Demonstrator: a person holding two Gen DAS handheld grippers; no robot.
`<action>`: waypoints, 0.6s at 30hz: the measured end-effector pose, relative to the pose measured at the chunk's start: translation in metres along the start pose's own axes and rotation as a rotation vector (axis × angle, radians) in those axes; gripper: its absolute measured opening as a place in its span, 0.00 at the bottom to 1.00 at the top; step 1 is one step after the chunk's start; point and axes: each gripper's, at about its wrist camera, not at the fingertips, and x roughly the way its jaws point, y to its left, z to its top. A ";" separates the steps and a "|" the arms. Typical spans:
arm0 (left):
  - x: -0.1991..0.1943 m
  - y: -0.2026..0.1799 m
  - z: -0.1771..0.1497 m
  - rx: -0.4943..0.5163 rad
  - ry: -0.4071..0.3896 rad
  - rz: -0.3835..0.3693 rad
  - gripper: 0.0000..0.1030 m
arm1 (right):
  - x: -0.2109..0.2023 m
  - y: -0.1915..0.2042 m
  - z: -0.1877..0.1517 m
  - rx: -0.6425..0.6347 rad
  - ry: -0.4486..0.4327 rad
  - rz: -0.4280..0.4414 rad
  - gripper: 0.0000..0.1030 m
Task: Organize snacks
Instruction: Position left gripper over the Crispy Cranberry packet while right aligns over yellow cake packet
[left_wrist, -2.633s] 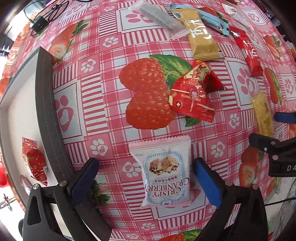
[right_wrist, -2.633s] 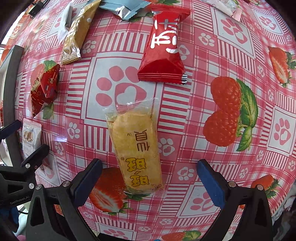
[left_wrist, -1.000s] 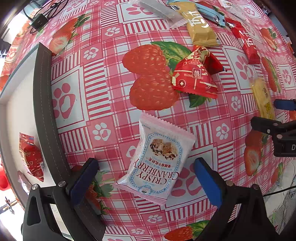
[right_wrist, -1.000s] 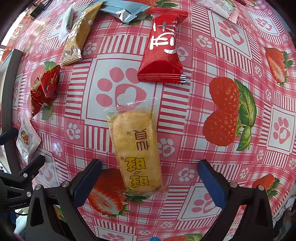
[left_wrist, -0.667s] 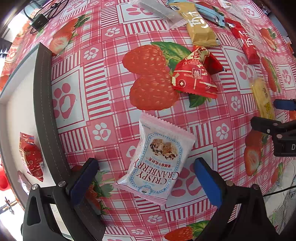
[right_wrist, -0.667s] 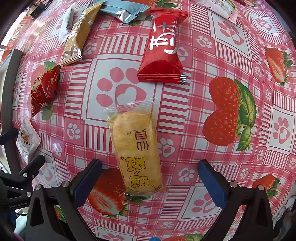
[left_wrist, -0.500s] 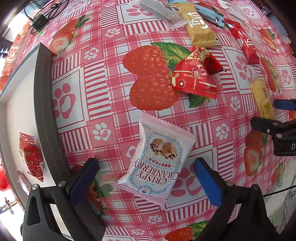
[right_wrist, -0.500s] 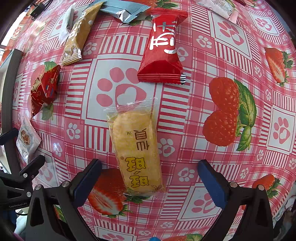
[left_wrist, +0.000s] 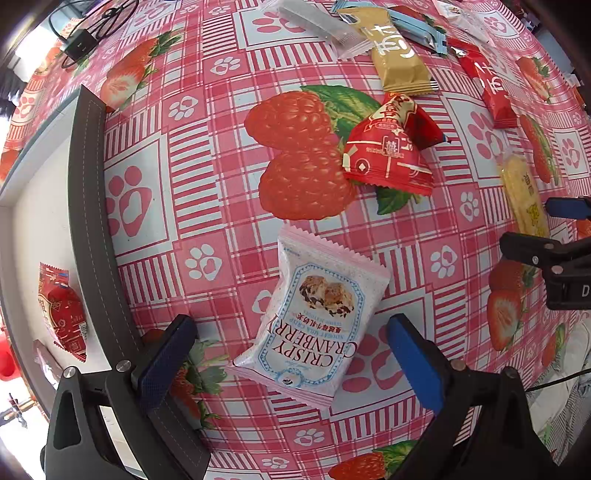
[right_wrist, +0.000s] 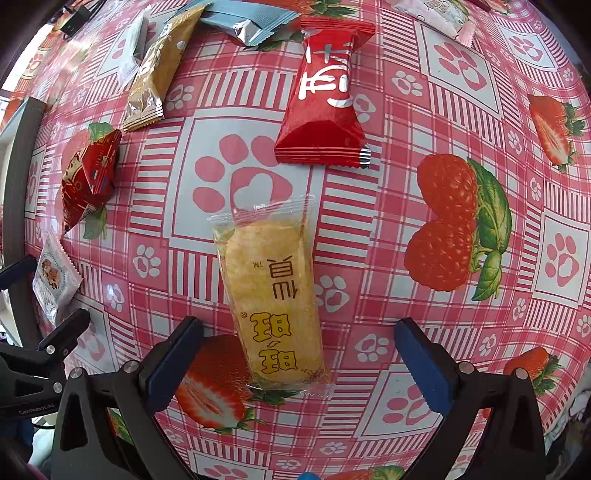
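Note:
A pale pink Crispy Cranberry packet (left_wrist: 314, 317) lies tilted on the strawberry tablecloth, between the spread fingers of my left gripper (left_wrist: 291, 362), which is open and not touching it. A yellow rice-cracker packet (right_wrist: 273, 291) lies lengthwise between the fingers of my right gripper (right_wrist: 299, 354), also open. The cranberry packet (right_wrist: 51, 277) shows small at the left edge of the right wrist view. The yellow packet (left_wrist: 524, 199) appears at the right of the left wrist view, beside the right gripper's fingers (left_wrist: 532, 249).
A dark-rimmed tray (left_wrist: 92, 236) at the left holds a red snack packet (left_wrist: 62, 314). Further back lie a red pyramid packet (left_wrist: 391, 147), a gold bar (left_wrist: 399, 62), a red bar (right_wrist: 325, 96), a blue packet (right_wrist: 251, 18) and a clear packet (left_wrist: 317, 22). A cable (left_wrist: 85, 33) lies far left.
The cranberry packet turned from upright to tilted between 2.6 s and 1 s ago, and the left view shifted back a little. Nothing has moved in the last second.

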 end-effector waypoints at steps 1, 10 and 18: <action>0.000 0.000 0.000 0.000 0.000 0.000 1.00 | -0.001 0.000 -0.001 0.000 -0.001 0.000 1.00; -0.001 0.000 0.000 0.000 -0.004 -0.001 1.00 | -0.001 0.000 -0.001 -0.002 -0.001 -0.001 1.00; -0.001 0.000 0.001 0.000 -0.006 -0.001 1.00 | 0.000 0.000 0.000 -0.003 -0.002 -0.002 1.00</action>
